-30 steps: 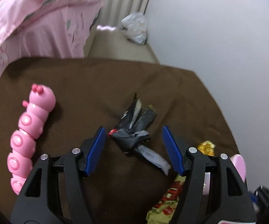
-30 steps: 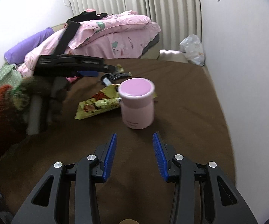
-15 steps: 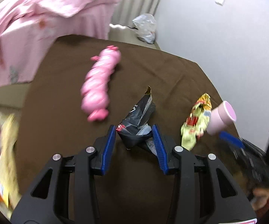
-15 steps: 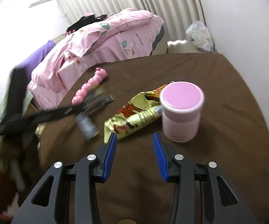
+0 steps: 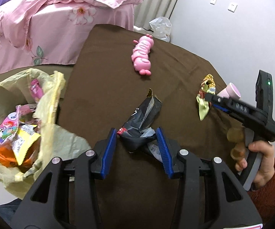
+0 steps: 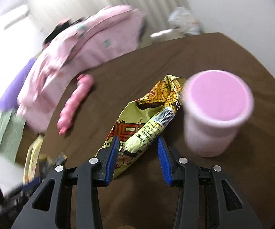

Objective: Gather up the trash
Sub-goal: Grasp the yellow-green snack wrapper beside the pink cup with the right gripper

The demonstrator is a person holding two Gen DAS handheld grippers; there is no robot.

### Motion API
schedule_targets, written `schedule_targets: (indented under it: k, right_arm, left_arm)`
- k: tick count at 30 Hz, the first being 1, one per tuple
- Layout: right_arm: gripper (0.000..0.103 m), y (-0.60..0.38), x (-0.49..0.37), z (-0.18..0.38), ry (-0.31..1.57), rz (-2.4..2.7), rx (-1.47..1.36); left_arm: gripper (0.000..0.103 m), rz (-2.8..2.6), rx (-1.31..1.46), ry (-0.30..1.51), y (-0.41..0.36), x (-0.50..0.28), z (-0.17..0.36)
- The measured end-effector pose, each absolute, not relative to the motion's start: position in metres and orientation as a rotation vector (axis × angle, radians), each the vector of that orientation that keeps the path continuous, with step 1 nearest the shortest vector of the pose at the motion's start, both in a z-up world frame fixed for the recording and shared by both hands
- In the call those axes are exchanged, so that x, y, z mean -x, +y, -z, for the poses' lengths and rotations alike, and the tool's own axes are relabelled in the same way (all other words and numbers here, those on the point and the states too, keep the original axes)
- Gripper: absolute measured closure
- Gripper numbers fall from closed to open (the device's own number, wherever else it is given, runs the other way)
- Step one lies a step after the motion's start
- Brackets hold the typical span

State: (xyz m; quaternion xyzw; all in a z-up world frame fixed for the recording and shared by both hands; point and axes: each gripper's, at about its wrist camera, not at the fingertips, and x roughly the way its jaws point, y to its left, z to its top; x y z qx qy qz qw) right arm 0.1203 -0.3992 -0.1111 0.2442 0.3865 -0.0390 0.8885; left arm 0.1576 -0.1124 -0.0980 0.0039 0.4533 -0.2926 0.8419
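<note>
We hold the black wrapper (image 5: 140,127) clamped in our left gripper (image 5: 136,148), above the brown surface (image 5: 103,87); the trash bag (image 5: 47,114) lies to its left. Our right gripper (image 6: 136,158), jaws released, straddles the yellow wrapper (image 6: 143,129), whose long axis runs away from it.

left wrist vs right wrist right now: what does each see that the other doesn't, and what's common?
Left wrist only: the left gripper shut on the crumpled black wrapper, the wrappers inside the yellow trash bag, and the person's right hand on the other tool.

Right wrist only: the right gripper with its jaws apart astride the yellow snack wrapper, not yet closed, and the wrapper's barcode.

Both: the pink caterpillar toy, the pink cup, the yellow snack wrapper, the brown tablecloth, the pink bedding.
</note>
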Motion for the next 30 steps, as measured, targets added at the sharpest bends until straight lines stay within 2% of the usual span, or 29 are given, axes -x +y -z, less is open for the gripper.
schedule_targets:
  k: [7,12,15,25,27,29,30]
  right_arm:
    - [0.065,-0.384,-0.098,0.104,0.923,-0.076,-0.325]
    - [0.064,-0.385,-0.082,0.095,0.928,-0.073,-0.241]
    - [0.047,-0.387,-0.078,0.092,0.890,-0.122,-0.302]
    - [0.045,-0.396,-0.119,0.099,0.891,0.004,-0.377]
    - [0.049,-0.394,-0.124,0.099,0.896,-0.035,-0.364]
    - [0.065,-0.388,-0.127,0.095,0.888,-0.080,-0.326]
    - [0.069,-0.386,-0.127,0.094,0.884,-0.095,-0.310]
  left_arm:
    - [0.060,0.590,0.036,0.965,-0.096,-0.160,0.097]
    - [0.059,0.585,0.047,0.974,-0.095,-0.160,0.098]
    - [0.059,0.583,0.048,0.977,-0.096,-0.160,0.098]
    - [0.056,0.579,0.035,0.977,-0.102,-0.153,0.099]
    - [0.056,0.580,0.039,0.979,-0.102,-0.152,0.099]
    - [0.055,0.584,0.044,0.983,-0.100,-0.152,0.099]
    - [0.055,0.589,0.045,0.984,-0.099,-0.151,0.098]
